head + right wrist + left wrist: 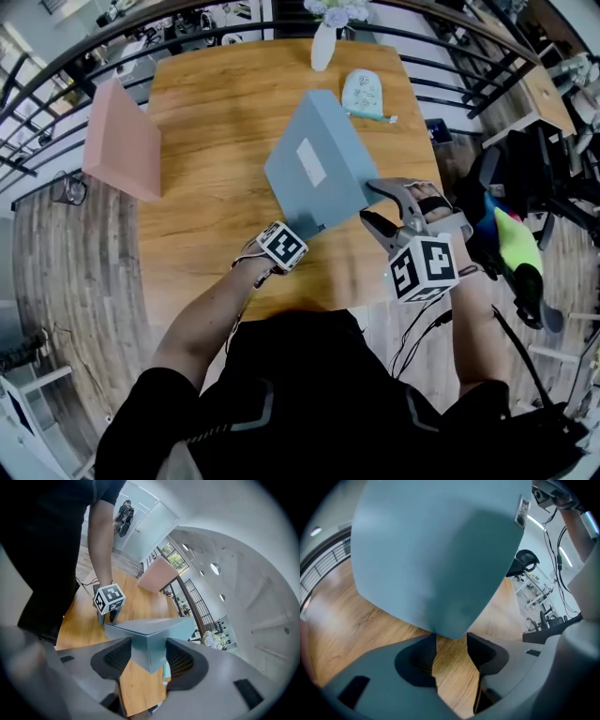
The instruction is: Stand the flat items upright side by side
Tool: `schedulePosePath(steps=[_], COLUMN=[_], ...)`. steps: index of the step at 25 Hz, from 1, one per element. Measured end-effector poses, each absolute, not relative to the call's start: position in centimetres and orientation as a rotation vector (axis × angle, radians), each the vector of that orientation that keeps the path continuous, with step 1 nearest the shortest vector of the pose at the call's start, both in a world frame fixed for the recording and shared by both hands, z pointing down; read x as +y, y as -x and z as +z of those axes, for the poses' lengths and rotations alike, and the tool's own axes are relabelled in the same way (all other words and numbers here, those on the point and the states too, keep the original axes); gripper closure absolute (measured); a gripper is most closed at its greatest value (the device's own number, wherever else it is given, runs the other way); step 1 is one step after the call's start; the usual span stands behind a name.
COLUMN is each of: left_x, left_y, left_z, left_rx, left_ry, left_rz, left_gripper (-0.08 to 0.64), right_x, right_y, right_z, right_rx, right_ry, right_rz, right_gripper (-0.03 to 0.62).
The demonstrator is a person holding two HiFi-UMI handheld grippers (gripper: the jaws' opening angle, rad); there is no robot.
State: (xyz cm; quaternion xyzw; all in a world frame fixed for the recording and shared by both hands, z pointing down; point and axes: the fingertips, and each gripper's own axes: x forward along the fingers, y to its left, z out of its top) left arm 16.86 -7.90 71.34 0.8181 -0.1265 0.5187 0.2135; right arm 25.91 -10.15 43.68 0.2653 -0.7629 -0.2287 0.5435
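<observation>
A flat blue-grey box [314, 164] with a pale label is held tilted over the wooden table [206, 103]. My left gripper [302, 230] has its jaws round the box's near bottom corner. In the left gripper view the box [436, 550] fills the upper picture and its corner sits between the tips of the left gripper [451, 637]. My right gripper [370, 202] is shut on the box's right corner. In the right gripper view the box [150, 627] fills the gap of the right gripper [149, 651]. A pink flat box [122, 141] stands on edge at the table's left side.
A white vase [323, 45] with flowers stands at the table's far edge, with a pale teal item [363, 94] beside it. A dark railing [84, 56] curves behind the table. To the right, off the table, are a small desk [539, 103] and dark furniture.
</observation>
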Motion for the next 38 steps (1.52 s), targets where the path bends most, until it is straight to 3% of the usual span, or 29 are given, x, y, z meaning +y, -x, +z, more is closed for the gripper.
schedulePosePath(steps=[19,30,38], left_x=[-9.8,-11.8,-12.6], left_y=[-14.4,-8.3,-2.7], left_z=[58.4,50.0,43.9], left_rx=[-0.632,-0.914,-1.186], left_ry=[-2.506,-2.61,-2.561], left_rz=[0.745,0.516,0.181], left_gripper=[0.337,0.337,0.377], right_x=[-9.6,-9.3,-9.4], right_y=[-18.1,-16.1,-16.2], right_z=[42.8,42.5,42.0], right_rx=[-1.963,-2.058,-2.138], right_ry=[-0.545,-0.594,-0.65], right_rz=[-0.659,-0.6,-0.541], right_gripper=[0.353,0.353,0.345])
